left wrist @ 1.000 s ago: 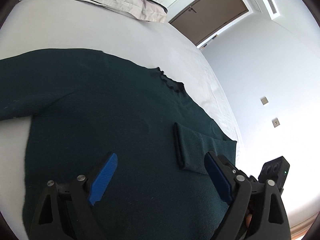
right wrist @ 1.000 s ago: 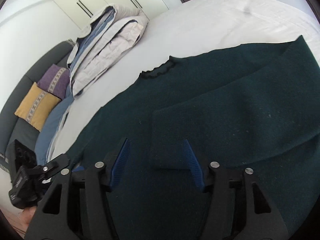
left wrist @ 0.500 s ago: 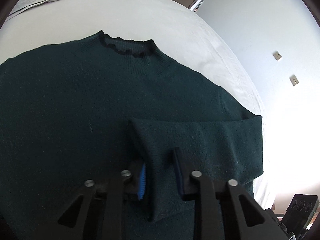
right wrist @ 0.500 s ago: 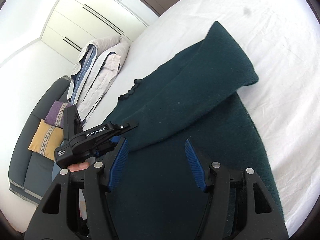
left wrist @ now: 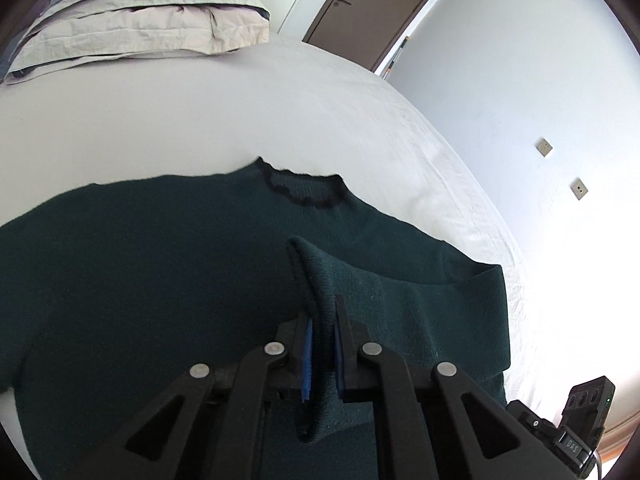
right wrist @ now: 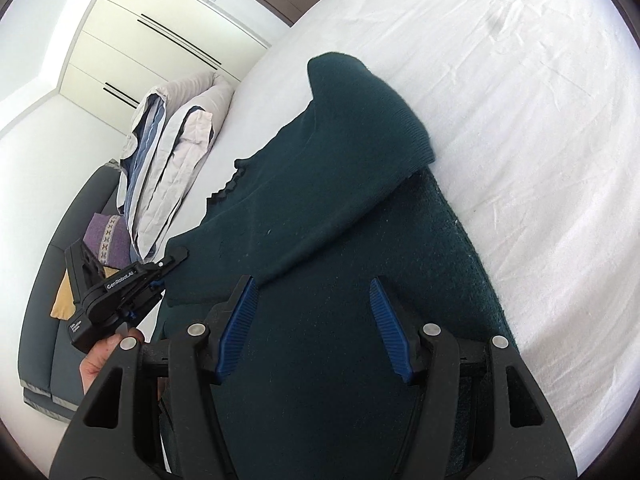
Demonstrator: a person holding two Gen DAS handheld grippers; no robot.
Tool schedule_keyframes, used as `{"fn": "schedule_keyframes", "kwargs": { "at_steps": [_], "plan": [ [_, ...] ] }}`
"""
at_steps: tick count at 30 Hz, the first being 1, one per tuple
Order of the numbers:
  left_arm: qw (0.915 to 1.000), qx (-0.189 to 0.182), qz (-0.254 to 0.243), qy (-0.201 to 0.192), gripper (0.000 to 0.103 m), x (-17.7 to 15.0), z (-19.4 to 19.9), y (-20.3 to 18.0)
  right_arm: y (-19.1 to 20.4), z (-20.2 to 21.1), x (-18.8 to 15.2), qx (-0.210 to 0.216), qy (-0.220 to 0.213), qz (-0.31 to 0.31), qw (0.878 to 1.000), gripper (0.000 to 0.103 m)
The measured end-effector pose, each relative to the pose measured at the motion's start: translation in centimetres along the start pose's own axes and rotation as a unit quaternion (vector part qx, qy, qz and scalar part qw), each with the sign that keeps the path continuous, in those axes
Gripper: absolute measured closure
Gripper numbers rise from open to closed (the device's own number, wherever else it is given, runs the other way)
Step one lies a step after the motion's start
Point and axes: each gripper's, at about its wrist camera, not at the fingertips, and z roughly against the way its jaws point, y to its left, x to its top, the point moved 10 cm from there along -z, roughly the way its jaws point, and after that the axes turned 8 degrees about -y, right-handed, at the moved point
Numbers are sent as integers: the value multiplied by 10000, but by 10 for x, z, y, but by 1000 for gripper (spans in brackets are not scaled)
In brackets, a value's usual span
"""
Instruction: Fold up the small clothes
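A dark green sweater (left wrist: 160,280) lies flat on the white bed (left wrist: 200,120), its black-trimmed collar (left wrist: 304,188) toward the pillows. My left gripper (left wrist: 322,320) has its jaws closing tight on the cuff (left wrist: 306,276) of one sleeve, both pads pressing the knit; the cuff stands up from the body. In the right wrist view the sweater (right wrist: 320,240) fills the middle, with the other sleeve (right wrist: 360,140) laid slanting over it. My right gripper (right wrist: 311,284) hovers open above the sweater's body with nothing between its blue pads. The left gripper (right wrist: 132,280) shows at the left, in a hand (right wrist: 100,356).
A folded duvet and pillows (left wrist: 140,20) are stacked at the bed's far end. A brown door (left wrist: 380,4) and white wall lie beyond. The right wrist view shows a cream wardrobe (right wrist: 160,40) and a grey sofa with cushions (right wrist: 104,236) past the bed's left edge.
My left gripper went from wide open to shut on the sleeve cuff and raised it off the body. The right gripper swung across to the sweater's other side, still open.
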Motion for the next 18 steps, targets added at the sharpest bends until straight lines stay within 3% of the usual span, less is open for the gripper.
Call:
{"fn": "schedule_keyframes", "kwargs": {
  "at_steps": [6,11,18],
  "plan": [
    [9979,133,593,-244,94,8,6,46,-12,-15,32,-85,-64,-575,9983,46],
    [9981,173,551,-229,94,5,1,58,-31,-37,60,-40,-151,-1420,9897,46],
    [9982,236,539,-148,94,-5,-6,65,-47,-53,92,394,-347,-2286,9721,46]
  ]
}}
